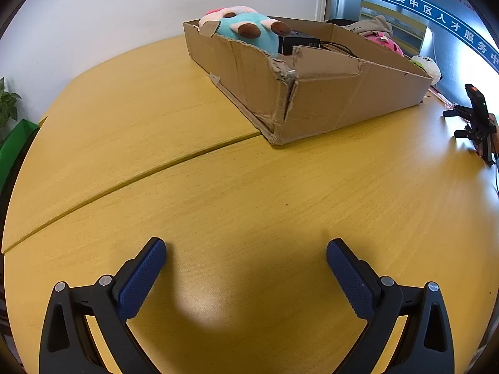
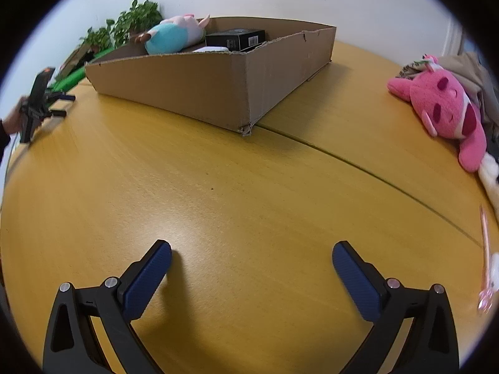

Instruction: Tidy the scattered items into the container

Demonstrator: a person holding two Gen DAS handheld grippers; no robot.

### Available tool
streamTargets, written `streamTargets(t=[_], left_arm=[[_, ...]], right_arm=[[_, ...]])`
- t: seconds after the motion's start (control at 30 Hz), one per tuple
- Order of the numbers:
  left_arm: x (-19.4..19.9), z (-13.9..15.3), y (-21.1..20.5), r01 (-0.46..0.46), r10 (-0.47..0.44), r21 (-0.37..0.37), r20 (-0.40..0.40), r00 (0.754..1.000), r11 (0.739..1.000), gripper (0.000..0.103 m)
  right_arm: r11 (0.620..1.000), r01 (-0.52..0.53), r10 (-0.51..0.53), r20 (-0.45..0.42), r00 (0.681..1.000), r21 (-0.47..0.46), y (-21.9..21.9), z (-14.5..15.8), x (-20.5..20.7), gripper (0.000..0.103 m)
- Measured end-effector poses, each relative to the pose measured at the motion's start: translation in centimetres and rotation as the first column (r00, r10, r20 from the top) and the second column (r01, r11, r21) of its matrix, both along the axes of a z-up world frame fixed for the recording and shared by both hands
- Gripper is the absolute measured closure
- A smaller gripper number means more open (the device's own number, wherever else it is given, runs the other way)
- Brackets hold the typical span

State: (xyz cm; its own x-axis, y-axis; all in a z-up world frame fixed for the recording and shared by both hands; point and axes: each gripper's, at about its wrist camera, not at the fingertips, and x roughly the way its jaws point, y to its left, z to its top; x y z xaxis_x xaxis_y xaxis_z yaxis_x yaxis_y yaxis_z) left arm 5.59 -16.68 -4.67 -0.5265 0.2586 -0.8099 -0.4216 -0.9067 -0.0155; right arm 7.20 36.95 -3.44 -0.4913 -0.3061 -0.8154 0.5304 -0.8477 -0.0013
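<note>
Hovering spread and empty over the table point(image 2: 218, 205), the left gripper point(image 1: 246, 249) and right gripper point(image 2: 252, 251) are facing the cardboard box point(image 2: 193, 90); the pink plush point(image 2: 443, 109) is lying at the table's edge, risking a knock-off during a careless reach.

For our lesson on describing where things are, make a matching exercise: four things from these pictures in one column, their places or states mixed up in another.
Things:
1. blue soft toy
2. pink soft toy
3. black box
4. left gripper

Places or states:
A. open, nothing between its fingers
B. on the table, outside the cardboard box
C. at the cardboard box's far end
D. inside, beside the blue soft toy

Pairs: 1-C, 2-B, 3-D, 4-A
</note>
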Motion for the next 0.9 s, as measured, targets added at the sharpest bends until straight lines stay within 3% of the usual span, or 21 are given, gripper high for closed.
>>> streamTargets(t=[0.17, 0.9], left_arm=[[-0.35, -0.11, -0.39, 0.007, -0.007, 0.0, 0.0, 1.0, 1.0, 0.0], [-0.34, -0.14, -0.17, 0.005, -0.005, -0.001, -0.002, 1.0, 1.0, 0.0]], right_arm=[[0.999, -0.048, 0.048, -0.001, 0.999, -0.008, 0.5, -0.18, -0.17, 0.0], [0.999, -0.046, 0.046, -0.003, 0.999, -0.005, 0.22, -0.13, -0.15, 0.0]])
